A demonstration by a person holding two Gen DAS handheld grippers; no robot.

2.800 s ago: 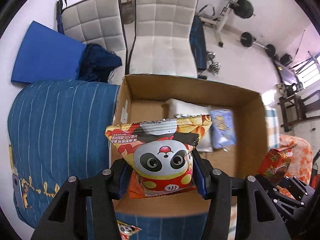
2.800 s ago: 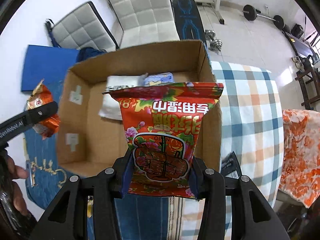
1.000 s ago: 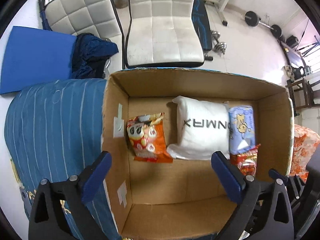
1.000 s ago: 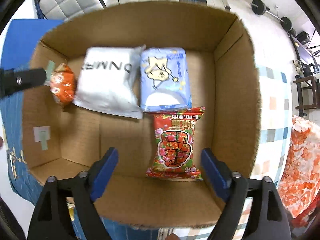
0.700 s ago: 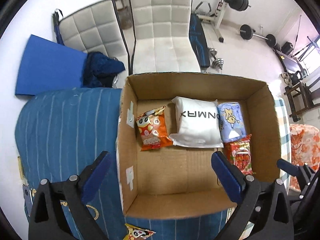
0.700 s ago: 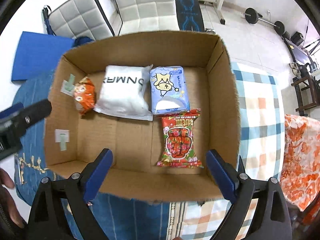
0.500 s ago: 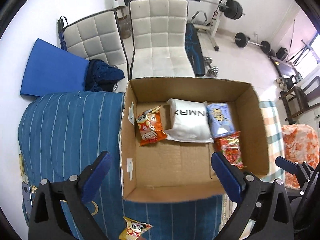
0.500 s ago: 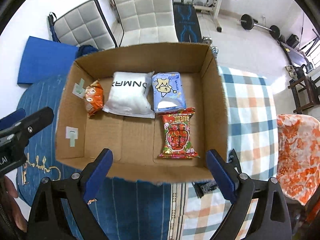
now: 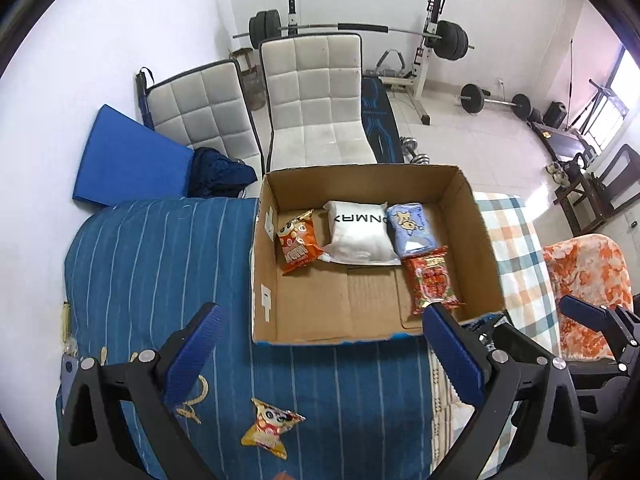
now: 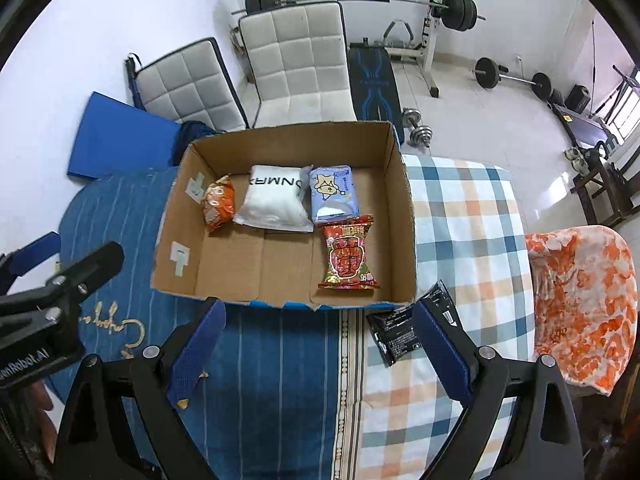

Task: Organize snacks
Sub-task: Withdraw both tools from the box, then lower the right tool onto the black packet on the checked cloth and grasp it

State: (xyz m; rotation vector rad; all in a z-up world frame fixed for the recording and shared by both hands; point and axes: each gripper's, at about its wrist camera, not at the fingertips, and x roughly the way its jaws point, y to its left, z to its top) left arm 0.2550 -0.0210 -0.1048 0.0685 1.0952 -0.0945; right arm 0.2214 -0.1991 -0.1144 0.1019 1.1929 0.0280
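Note:
An open cardboard box (image 9: 264,280) (image 10: 404,208) stands on the bed. Inside lie an orange panda snack (image 9: 297,241) (image 10: 218,204), a white pack (image 9: 362,236) (image 10: 276,202), a light blue pack (image 9: 412,226) (image 10: 333,195) and a red flowered snack (image 9: 432,278) (image 10: 350,254). Outside the box, a small yellow panda snack (image 9: 271,426) lies on the blue striped cover and a black packet (image 10: 404,332) lies on the checked blanket. My left gripper (image 9: 320,352) and right gripper (image 10: 320,344) both hang open and empty, pulled back above the box's near edge.
Two white padded chairs (image 9: 316,100) and a blue mat (image 9: 128,160) stand behind the bed. Barbells and a weight bench (image 10: 376,80) fill the floor beyond. An orange flowered blanket (image 10: 580,300) lies at the right. The left gripper's body (image 10: 52,308) shows at the right view's left edge.
Both grippers let go of their snacks into the box, the panda snack at left and the red snack at right. Both have since drawn back and up, open and empty.

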